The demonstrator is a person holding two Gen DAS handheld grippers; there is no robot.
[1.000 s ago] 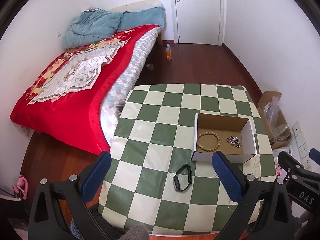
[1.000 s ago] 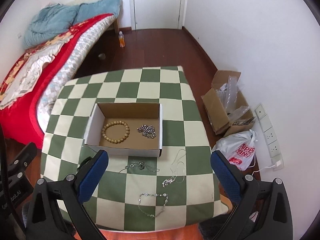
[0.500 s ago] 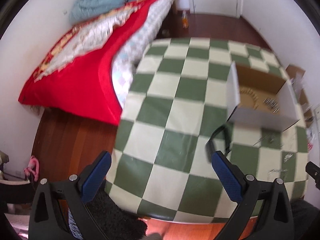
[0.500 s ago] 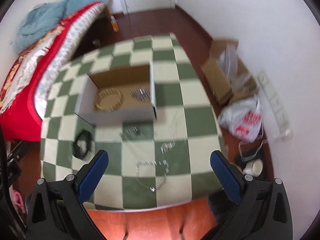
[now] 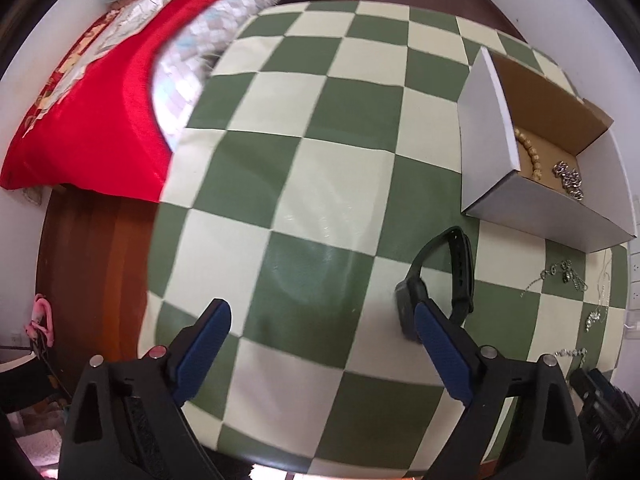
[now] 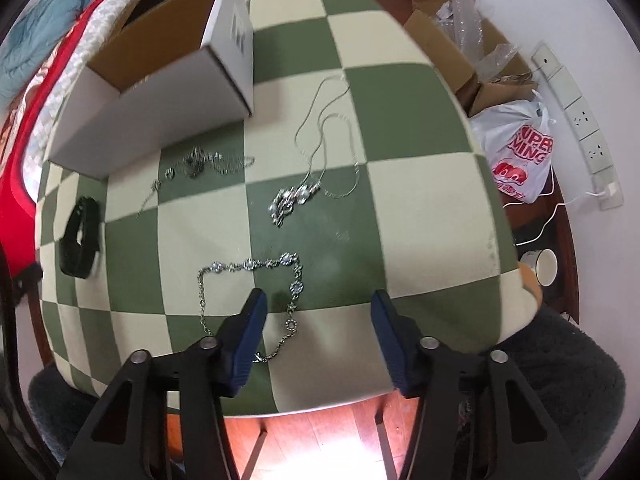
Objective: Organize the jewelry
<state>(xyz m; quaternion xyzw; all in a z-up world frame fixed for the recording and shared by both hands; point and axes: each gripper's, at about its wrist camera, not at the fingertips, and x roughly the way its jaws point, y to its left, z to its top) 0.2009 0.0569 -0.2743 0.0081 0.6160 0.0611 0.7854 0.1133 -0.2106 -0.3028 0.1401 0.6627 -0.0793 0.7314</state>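
A black watch band (image 5: 440, 280) lies on the checked table (image 5: 320, 160), its face just beyond my left gripper's right fingertip (image 5: 424, 316). My left gripper (image 5: 320, 314) is wide, its jaws closing, with only tablecloth between the pads. An open white box (image 5: 488, 152) holds a wooden bead bracelet (image 5: 528, 152) and a silver chain (image 5: 570, 178). My right gripper (image 6: 318, 308) points down over a silver flower-link bracelet (image 6: 248, 265). Its jaws are closing, one side of the bracelet lies between them, and the pads are not touching it. A pendant necklace (image 6: 290, 200) and another silver chain (image 6: 196, 164) lie further in.
The table's near edge is right under both grippers. A bed with a red blanket (image 5: 100, 100) stands to the left. On the floor at the right are a cardboard box (image 6: 460, 52), a white plastic bag (image 6: 520, 152) and a cup (image 6: 542, 266).
Both grippers have dropped close to the table and tipped downward. The right jaws have narrowed to about half their width; the left jaws have narrowed slightly.
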